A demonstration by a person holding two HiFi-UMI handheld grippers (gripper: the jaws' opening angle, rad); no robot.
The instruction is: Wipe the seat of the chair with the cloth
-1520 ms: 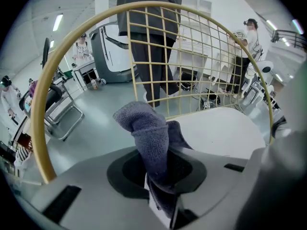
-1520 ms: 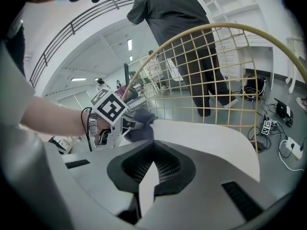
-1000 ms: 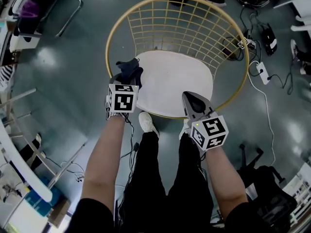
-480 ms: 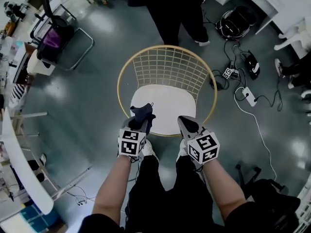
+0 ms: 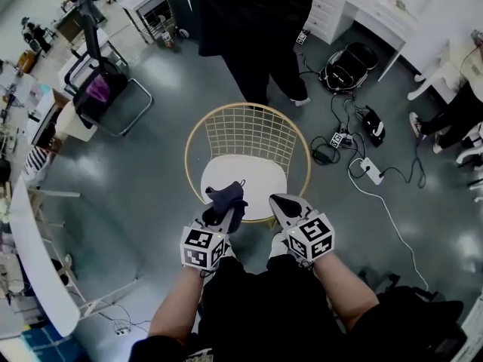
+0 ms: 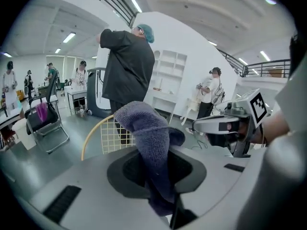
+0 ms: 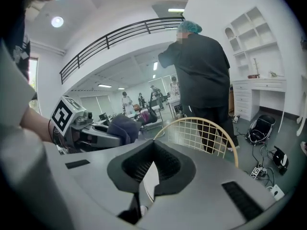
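A round gold wire chair with a white seat stands below me. My left gripper hovers at the seat's front left edge, shut on a dark blue cloth that sticks up out of the jaws. In the left gripper view the cloth fills the jaws, with the chair's back beyond it. My right gripper is at the seat's front right edge, shut and holding nothing. In the right gripper view its jaws meet over the chair's rim.
A person in dark clothes stands just behind the chair. Cables and a power strip lie on the floor to the right. A black chair with a purple bag stands at the left. A white desk is at the far right.
The view has risen, so the chair looks much smaller. Both grippers came back from beside the seat to its front edge, and the cloth stays in the left one.
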